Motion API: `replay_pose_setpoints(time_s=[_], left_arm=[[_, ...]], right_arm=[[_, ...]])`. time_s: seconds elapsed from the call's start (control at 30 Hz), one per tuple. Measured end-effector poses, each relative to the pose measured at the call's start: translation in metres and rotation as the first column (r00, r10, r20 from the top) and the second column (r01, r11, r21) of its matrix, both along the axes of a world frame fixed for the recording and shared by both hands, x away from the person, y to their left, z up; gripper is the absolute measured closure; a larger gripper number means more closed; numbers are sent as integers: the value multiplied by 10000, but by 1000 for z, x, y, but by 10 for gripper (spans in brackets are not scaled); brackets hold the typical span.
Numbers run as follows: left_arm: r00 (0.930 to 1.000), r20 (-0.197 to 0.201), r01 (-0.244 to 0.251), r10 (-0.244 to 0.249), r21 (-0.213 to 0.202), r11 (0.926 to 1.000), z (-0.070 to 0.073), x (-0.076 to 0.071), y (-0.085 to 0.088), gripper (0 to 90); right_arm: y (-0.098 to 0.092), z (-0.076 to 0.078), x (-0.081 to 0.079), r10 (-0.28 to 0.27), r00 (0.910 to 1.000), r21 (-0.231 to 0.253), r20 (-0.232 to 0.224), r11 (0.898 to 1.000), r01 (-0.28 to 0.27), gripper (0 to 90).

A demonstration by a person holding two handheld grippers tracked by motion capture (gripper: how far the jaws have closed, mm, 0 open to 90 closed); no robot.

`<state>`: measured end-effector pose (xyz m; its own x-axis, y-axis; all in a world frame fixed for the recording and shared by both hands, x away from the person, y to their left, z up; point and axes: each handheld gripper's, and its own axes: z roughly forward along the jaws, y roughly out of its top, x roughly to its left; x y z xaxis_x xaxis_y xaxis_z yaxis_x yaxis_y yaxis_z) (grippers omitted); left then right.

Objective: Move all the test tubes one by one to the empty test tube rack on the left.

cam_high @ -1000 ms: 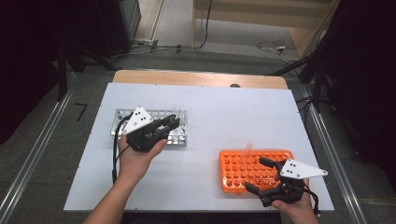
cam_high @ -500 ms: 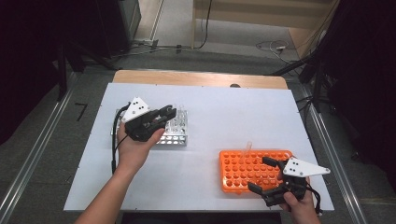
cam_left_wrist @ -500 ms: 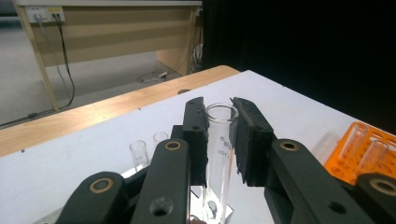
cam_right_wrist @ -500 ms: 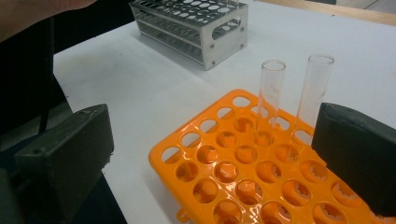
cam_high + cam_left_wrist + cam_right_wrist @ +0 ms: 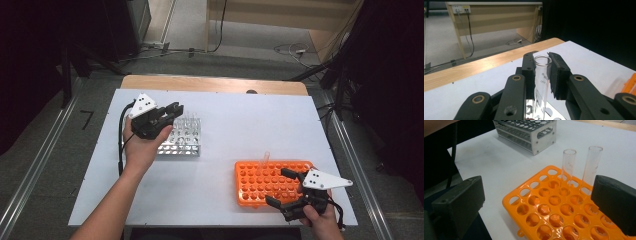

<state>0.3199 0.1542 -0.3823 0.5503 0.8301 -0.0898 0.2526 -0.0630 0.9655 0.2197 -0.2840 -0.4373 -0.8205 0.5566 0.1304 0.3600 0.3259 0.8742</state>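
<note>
One clear glass test tube (image 5: 542, 75) is pinched upright between the two black pads of the left gripper (image 5: 541, 72), its open mouth level with the pad tips and its lower end just above the holes of the metal rack (image 5: 544, 113) seen beneath. In the high view the left gripper (image 5: 167, 114) is held over the one metal rack (image 5: 182, 137), which stands in the left half of the white table (image 5: 240, 120), nearer the far edge than the near one. Several more glass tubes are seen standing in that rack, but their count cannot be told.

The jaws of the right gripper (image 5: 536, 202) are spread wide, with nothing between the pads. Beyond them, one orange rack (image 5: 554, 215) is seen with two clear tubes (image 5: 568, 167) (image 5: 593, 165) standing side by side in its far holes. In the high view the right gripper (image 5: 282, 189) is held at the near edge of the orange rack (image 5: 272, 181), which lies by the near right corner of the table.
</note>
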Motion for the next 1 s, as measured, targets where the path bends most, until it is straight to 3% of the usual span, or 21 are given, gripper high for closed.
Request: replay_pose_setpoints(time_s=[0.63, 1.0], left_arm=[[9955, -314, -891, 891, 16, 9960, -17, 39, 0, 757], [9898, -563, -1307, 1311, 99, 9914, -28, 51, -2, 757]], right_arm=[[-3, -2, 1, -29, 10000, 10, -52, 10000, 30, 0], [-4, -2, 1, -68, 9999, 10, -75, 10000, 68, 0]])
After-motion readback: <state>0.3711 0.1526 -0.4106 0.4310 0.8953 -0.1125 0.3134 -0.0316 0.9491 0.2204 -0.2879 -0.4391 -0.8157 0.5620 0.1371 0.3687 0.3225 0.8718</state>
